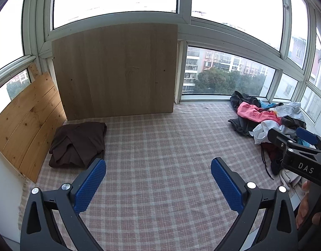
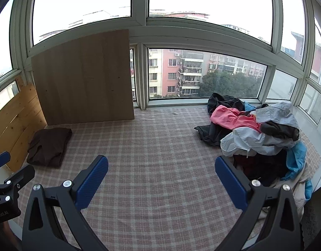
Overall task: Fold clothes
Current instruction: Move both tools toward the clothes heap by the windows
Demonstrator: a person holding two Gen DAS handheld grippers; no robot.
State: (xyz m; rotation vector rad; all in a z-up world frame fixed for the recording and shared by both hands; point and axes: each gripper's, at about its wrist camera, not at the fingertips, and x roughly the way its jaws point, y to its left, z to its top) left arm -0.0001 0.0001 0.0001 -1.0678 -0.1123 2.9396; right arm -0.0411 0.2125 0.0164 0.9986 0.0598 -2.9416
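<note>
Checked cloth (image 1: 160,167) under bay windows (image 1: 227,73), laminate board (image 1: 116,71) propped at back. Left of board's foot: folded brown garment (image 1: 78,144), long axis toward glass; far right: unfolded clothes heap (image 2: 258,129). Left hand-held gripper (image 1: 158,179) and right hand-held gripper (image 2: 161,177) both spread wide, gripping nothing.

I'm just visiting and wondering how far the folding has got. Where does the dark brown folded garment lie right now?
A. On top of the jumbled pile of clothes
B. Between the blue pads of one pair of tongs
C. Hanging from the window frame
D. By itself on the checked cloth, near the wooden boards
D: the dark brown folded garment lies alone on the checked cloth beside the wooden boards, far from the clothes pile.
</note>
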